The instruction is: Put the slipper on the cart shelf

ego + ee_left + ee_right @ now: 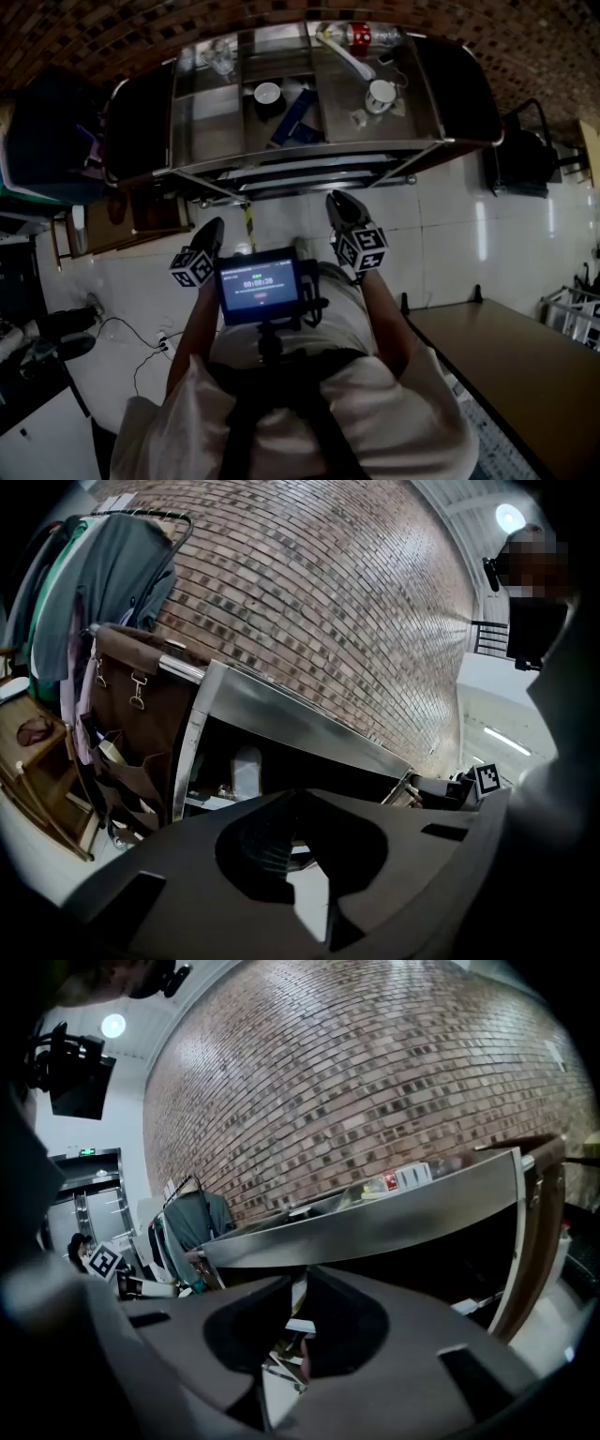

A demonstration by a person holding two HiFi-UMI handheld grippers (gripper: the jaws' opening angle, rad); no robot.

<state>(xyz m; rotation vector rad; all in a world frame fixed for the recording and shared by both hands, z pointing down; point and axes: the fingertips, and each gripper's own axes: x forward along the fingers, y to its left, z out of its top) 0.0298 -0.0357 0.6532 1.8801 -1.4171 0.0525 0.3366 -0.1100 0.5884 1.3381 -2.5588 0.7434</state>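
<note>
Left gripper [213,230] and right gripper [339,202] are both closed and empty, held near the cart [441,142]. A blue item [292,117], possibly the slipper, lies in the cart's middle compartment. Placement appears done but is unconfirmed.

Odds and ends standing around a brick-walled room.
A brick wall [356,621] is curving across the background, a grey garment [112,564] is hanging from a rack [141,516] at the left, a wooden tabletop [525,375] is jutting in at lower right, a black chair [520,150] is sitting on the pale tiled floor [450,234], and a small screen [258,288] is glowing with digits.
</note>
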